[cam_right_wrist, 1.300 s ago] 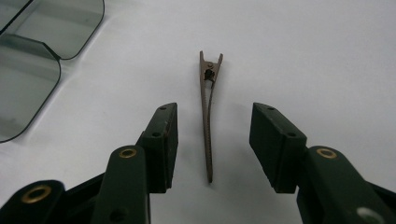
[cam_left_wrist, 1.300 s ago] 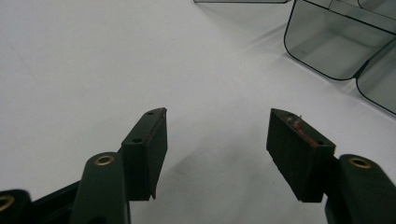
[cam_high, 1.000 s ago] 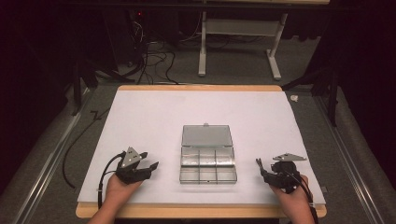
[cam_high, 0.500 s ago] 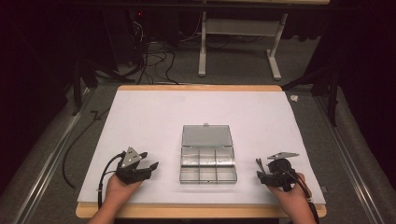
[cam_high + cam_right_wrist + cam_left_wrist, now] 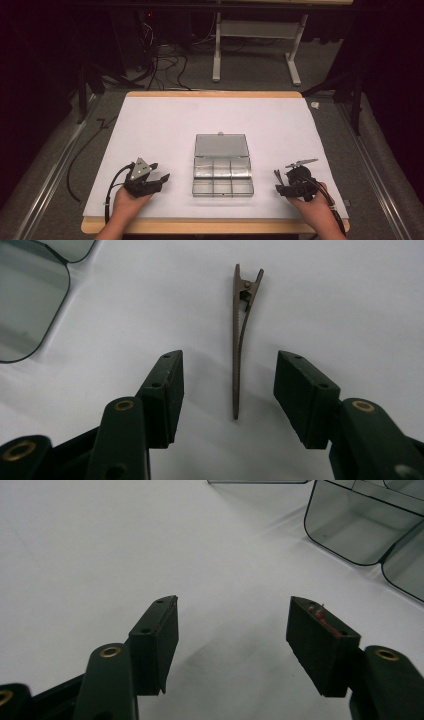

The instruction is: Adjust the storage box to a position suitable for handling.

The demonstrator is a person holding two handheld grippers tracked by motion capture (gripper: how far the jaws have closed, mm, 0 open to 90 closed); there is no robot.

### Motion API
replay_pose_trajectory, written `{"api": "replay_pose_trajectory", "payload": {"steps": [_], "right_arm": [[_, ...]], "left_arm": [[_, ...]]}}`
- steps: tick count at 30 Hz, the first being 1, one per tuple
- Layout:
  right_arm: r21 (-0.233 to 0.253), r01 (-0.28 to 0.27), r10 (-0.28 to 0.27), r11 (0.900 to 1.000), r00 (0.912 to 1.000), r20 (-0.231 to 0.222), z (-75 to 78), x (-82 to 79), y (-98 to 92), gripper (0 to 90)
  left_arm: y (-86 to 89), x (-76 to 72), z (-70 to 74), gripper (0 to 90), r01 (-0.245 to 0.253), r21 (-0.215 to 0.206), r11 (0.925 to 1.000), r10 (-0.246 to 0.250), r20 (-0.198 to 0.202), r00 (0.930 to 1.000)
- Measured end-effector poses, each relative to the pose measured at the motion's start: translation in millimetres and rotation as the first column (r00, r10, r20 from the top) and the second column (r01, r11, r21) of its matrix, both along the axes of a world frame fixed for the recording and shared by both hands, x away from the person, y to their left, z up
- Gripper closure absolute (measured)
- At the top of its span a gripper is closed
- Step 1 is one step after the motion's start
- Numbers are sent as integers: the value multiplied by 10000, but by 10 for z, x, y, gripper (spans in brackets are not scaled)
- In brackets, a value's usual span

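Note:
A slim brown metal hair clip (image 5: 241, 340) lies flat on the white table cover. My right gripper (image 5: 229, 357) is open, and the clip's thin end lies between its jaws without touching either one. In the high view this right gripper (image 5: 277, 182) rests low at the box's right. A clear plastic compartment box (image 5: 222, 170) sits open in the middle, its lid laid back. My left gripper (image 5: 159, 171) rests to the box's left. In its own view the left gripper (image 5: 233, 602) is open, with bare white surface between its jaws.
The box's clear compartments (image 5: 350, 525) show at the upper right of the left gripper view, and one corner of the box (image 5: 30, 300) at the upper left of the right gripper view. The white cover (image 5: 210, 120) stretches far behind the box. Cables lie on the floor beyond the table.
The right hand and its gripper have edged slightly to the left, toward the box. The left gripper and the box have not moved.

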State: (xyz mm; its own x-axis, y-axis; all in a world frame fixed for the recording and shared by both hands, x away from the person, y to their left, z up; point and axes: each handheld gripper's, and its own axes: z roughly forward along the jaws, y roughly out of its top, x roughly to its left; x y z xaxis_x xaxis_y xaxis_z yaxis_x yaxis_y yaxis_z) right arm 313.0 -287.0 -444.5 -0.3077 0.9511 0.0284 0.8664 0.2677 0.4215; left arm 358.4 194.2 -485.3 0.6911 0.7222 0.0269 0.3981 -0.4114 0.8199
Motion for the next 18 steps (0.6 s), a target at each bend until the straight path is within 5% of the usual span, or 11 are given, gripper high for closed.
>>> {"api": "replay_pose_trajectory", "payload": {"steps": [18], "right_arm": [[-454,-455,393,9979,9909,-1288,45,167,51,482]], "left_arm": [[-6,-3,-1,379,36,43,10000,-36,27,10000]]}}
